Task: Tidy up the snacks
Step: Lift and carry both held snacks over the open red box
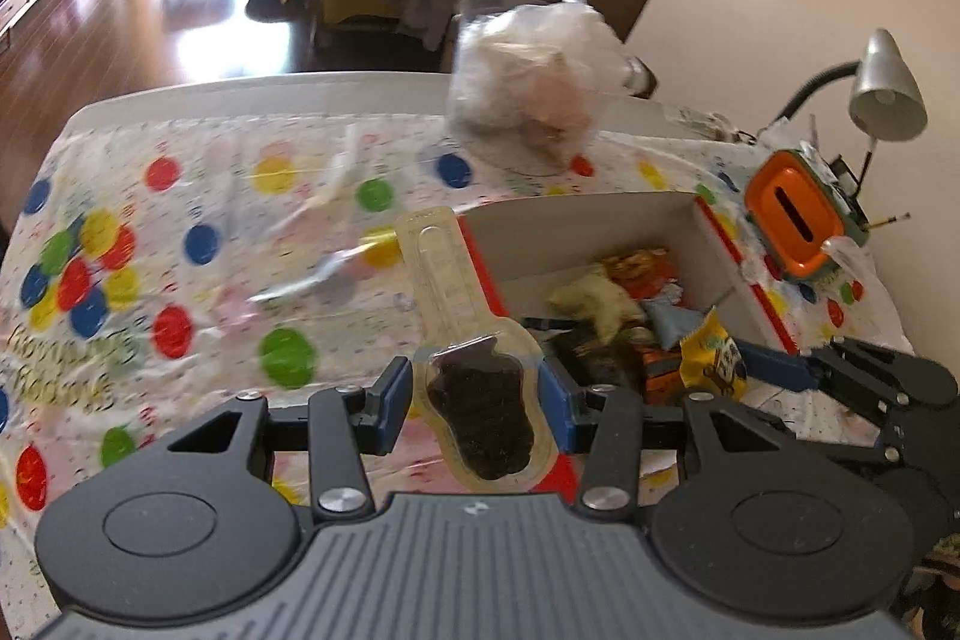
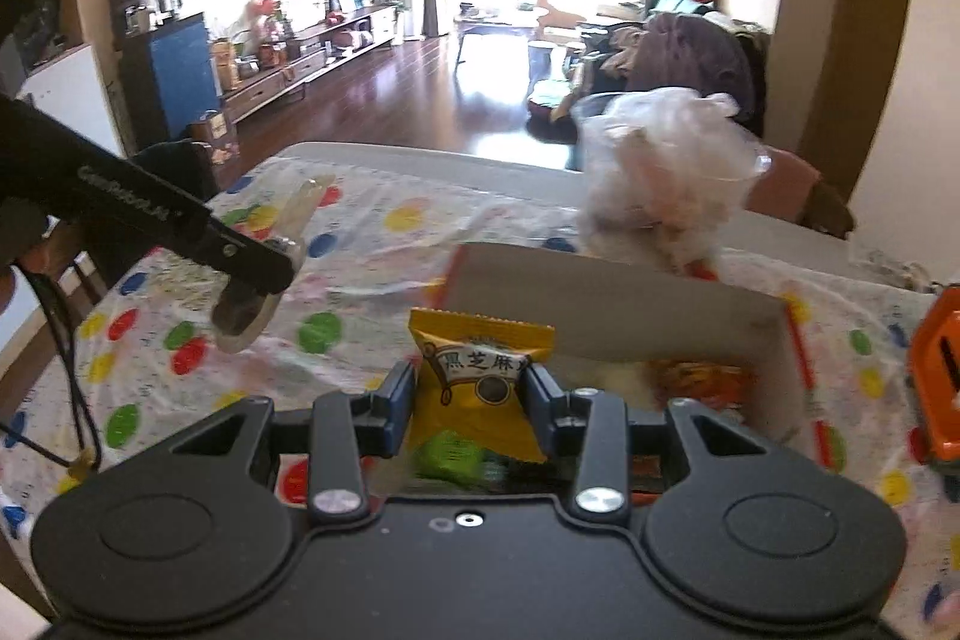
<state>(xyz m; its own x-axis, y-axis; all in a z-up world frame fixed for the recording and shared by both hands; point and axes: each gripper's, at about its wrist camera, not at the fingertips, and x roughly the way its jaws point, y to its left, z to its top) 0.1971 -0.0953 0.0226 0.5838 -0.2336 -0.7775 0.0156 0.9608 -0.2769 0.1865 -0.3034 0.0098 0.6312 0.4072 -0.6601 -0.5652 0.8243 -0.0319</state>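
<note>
My left gripper [image 1: 477, 394] is shut on a clear spoon-shaped pack of dark snack [image 1: 483, 418], held above the table beside the open cardboard box [image 1: 576, 226]. The pack also shows in the right wrist view [image 2: 249, 310]. My right gripper [image 2: 471, 400] is shut on a yellow snack packet [image 2: 480, 388] over the box's near end. The packet shows in the left wrist view [image 1: 714, 355], with the right gripper [image 1: 780, 367] behind it. Several wrapped snacks [image 1: 624, 292] lie in the box.
A clear tub stuffed with plastic bags [image 1: 528, 88] stands behind the box. An orange container [image 1: 792, 214] and a grey desk lamp [image 1: 888, 88] stand at the right. The polka-dot tablecloth [image 1: 180, 232] covers the table, with a loose wrapper [image 1: 324, 274] on it.
</note>
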